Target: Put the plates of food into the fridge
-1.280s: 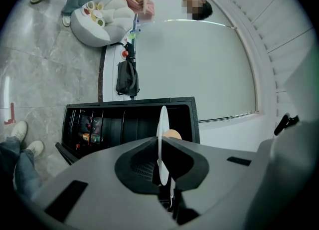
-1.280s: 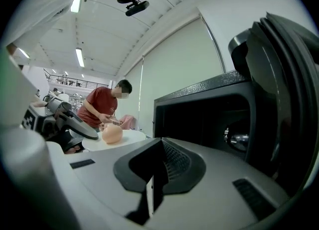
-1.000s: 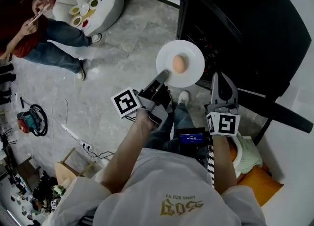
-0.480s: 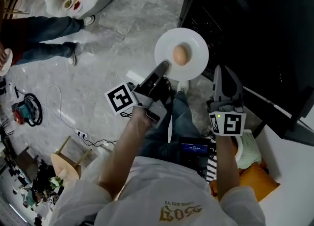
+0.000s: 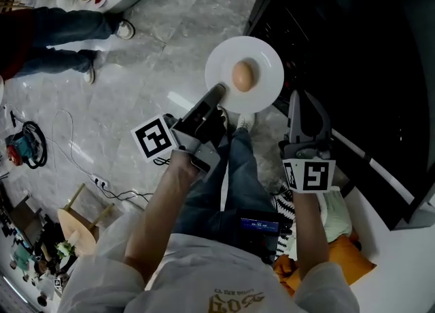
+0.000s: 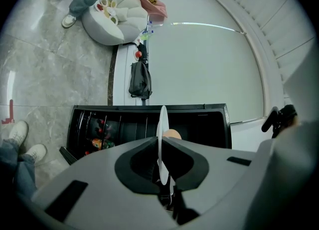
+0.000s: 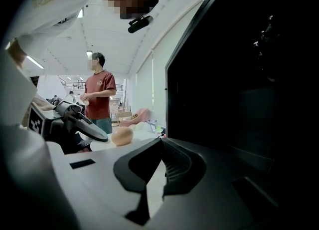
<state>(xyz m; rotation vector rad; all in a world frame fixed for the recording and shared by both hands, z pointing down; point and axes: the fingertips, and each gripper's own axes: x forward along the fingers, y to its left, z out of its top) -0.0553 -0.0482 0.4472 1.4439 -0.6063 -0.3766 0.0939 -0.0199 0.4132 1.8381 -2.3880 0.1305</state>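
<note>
We count two grippers, one plate and one egg. The left gripper (image 5: 219,91) pinches the near rim of the white plate (image 5: 266,61). In the left gripper view we see the plate (image 6: 162,120) edge-on, clamped between the two jaws. The plate reaches out beyond the tips, held level, with the egg (image 5: 242,75) lying near its middle. The plate hangs over the floor at the front edge of the one open black fridge (image 5: 353,40). The right gripper (image 5: 295,98) is just to the right of the plate's rim. In its own view the right gripper's (image 7: 161,141) jaws are pressed together with nothing between them.
</note>
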